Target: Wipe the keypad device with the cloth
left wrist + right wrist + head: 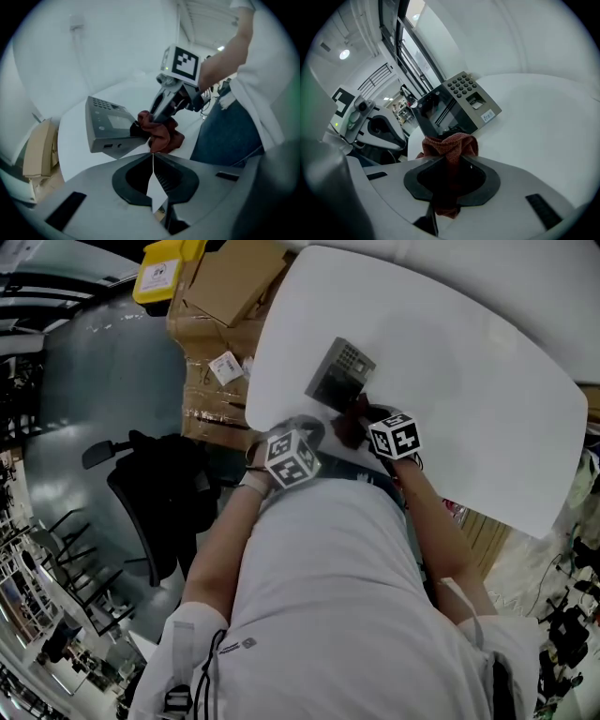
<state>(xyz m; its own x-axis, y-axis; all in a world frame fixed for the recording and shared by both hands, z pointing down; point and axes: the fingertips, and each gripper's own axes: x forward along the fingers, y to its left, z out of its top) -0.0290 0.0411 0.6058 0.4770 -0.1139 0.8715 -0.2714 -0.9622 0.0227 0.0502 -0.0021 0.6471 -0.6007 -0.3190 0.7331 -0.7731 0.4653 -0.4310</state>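
Note:
A grey keypad device point(339, 376) point(108, 124) point(457, 107) with a dark screen and number keys sits on the white table point(469, 381). A dark red cloth point(449, 146) point(160, 133) point(352, 425) is bunched against the device's near end, just below the screen. My right gripper point(452, 152) point(361, 423) is shut on the cloth. My left gripper point(153, 157) point(309, 427) hangs at the table's near edge, a little to the left of the device, jaws closed together and empty.
Cardboard boxes point(230, 296) and a yellow box point(164, 263) stand on the floor left of the table. A black office chair point(150, 488) is beside the person. The table's edge point(258, 399) runs just below the device.

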